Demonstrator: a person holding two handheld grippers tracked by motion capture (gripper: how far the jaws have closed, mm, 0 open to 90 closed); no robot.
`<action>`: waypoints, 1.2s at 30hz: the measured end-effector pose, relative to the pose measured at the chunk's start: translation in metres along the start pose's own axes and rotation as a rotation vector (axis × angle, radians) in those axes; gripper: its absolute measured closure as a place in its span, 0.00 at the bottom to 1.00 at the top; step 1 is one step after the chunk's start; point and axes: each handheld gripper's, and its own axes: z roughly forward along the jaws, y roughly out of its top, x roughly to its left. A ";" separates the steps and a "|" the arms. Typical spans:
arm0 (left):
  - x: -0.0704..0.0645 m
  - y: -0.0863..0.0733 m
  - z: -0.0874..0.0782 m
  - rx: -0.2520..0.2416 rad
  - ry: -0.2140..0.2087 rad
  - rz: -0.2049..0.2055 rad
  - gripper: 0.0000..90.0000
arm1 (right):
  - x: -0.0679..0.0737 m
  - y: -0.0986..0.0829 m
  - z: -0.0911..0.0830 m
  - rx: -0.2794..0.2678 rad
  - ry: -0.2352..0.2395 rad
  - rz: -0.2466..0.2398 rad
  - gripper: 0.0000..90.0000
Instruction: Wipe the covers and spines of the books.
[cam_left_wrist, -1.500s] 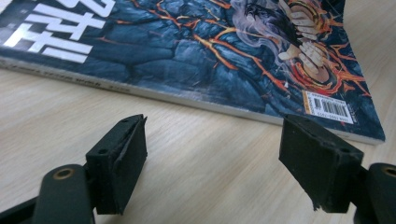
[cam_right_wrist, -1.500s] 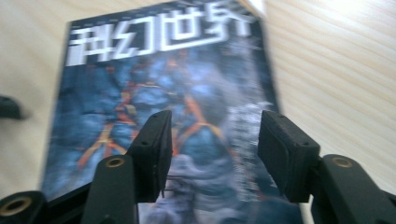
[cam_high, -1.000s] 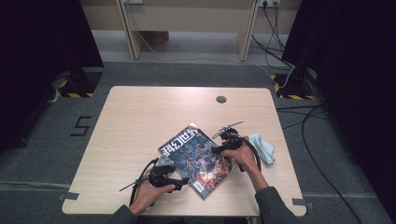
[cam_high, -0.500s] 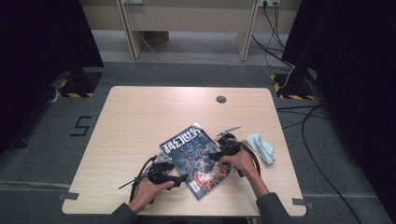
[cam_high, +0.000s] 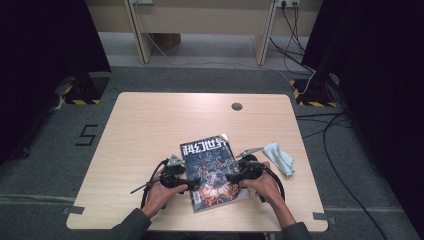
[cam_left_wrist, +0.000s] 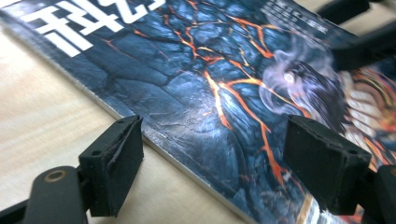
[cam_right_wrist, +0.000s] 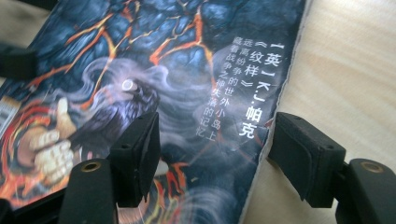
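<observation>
A magazine (cam_high: 210, 167) with a dark lava-crack cover and white title lies flat on the wooden table (cam_high: 150, 125), near its front edge. My left gripper (cam_high: 187, 182) is at its left edge, open. In the left gripper view (cam_left_wrist: 219, 158) one pad rests over the bare table and the other over the cover (cam_left_wrist: 196, 74), with the spine between them. My right gripper (cam_high: 231, 176) is at the right edge, open too. In the right gripper view (cam_right_wrist: 219, 151) its jaws straddle the page edge of the magazine (cam_right_wrist: 177, 70). Neither gripper holds anything.
A crumpled pale blue cloth (cam_high: 279, 156) lies just right of the right hand. A round cable grommet (cam_high: 237, 106) sits near the table's far edge. The other gripper's black jaws (cam_left_wrist: 355, 28) cross the far corner of the cover.
The magazine has turned a little clockwise and lies squarer to the table. The right gripper has slid toward the person along the right edge; the left has edged forward.
</observation>
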 end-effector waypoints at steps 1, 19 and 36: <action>0.001 0.001 0.001 -0.003 0.004 -0.003 0.22 | 0.001 -0.001 0.000 0.001 0.004 -0.001 0.37; -0.002 -0.004 -0.008 -0.006 -0.021 0.033 0.26 | 0.008 -0.007 -0.001 -0.023 -0.011 -0.021 0.38; 0.000 -0.008 -0.007 -0.001 0.024 0.113 0.34 | 0.008 -0.005 0.005 -0.056 -0.023 -0.035 0.38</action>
